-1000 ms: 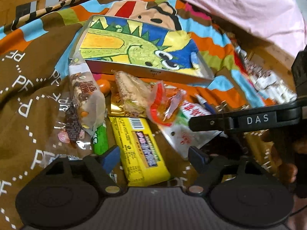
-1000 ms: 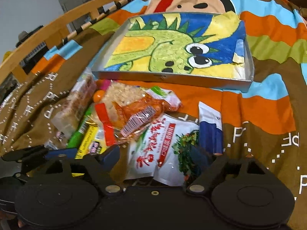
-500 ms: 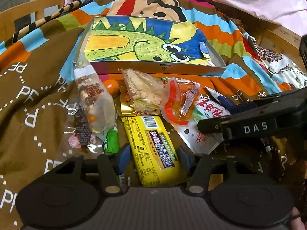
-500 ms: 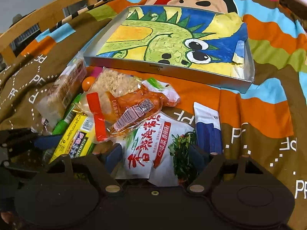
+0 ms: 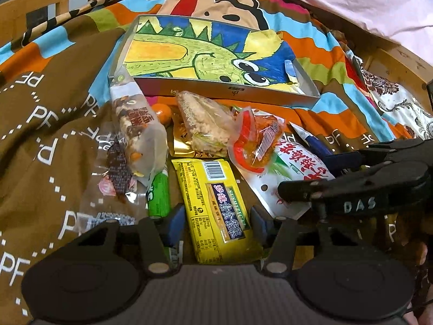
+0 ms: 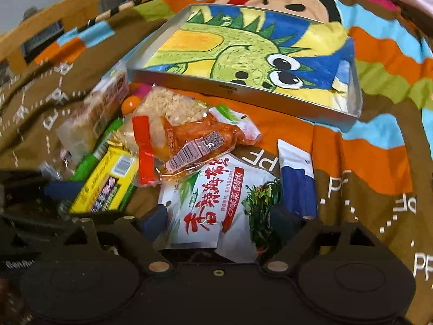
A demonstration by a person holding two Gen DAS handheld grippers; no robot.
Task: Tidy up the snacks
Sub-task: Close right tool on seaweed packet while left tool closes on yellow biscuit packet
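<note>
Yellow packet (image 5: 216,211) apparently between left jaws.

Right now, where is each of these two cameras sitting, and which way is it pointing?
Left wrist: on the left gripper, looking down along its jaws at the yellow packet; the right gripper shows at right.
Right wrist: on the right gripper, looking down over the white seaweed packet.
Both show the snack pile and the dinosaur tray.

We see the left gripper (image 5: 215,220) narrowed from a wide spread — its pads now flank the yellow packet (image 5: 216,211) toward six o'clock. The right gripper (image 6: 219,216) first narrowed, then widened again, and has closed in — the white seaweed pouch (image 6: 213,205) sits between its pads.
</note>
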